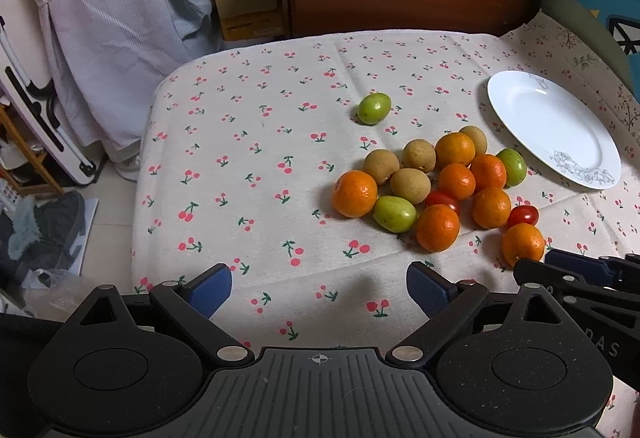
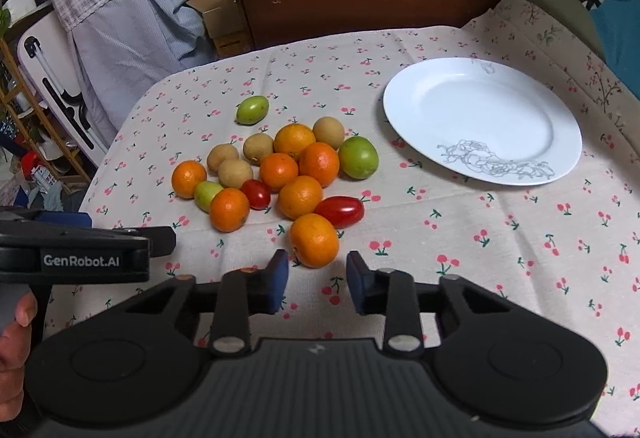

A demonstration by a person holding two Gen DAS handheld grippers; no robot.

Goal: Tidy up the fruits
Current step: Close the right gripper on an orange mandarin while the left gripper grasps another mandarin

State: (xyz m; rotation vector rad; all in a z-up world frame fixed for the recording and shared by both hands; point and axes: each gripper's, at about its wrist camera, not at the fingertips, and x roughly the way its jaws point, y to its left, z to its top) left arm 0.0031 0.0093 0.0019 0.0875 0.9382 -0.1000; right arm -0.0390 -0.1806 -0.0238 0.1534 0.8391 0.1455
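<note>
Fruits (image 2: 280, 170): lay heaped on the cherry-print cloth (image 2: 480, 238), left of the white plate (image 2: 480, 78); oranges, brown fruits, green ones, red tomatoes.
Lone green fruit (image 2: 252, 109): sat apart, beyond the heap.
Nearest orange (image 2: 314, 240): just ahead of the right gripper (image 2: 317, 278).
Right gripper: jaws narrowed, pads not touching the orange, nothing held.
Left gripper (image 1: 319, 288): wide apart, empty, above bare cloth.
</note>
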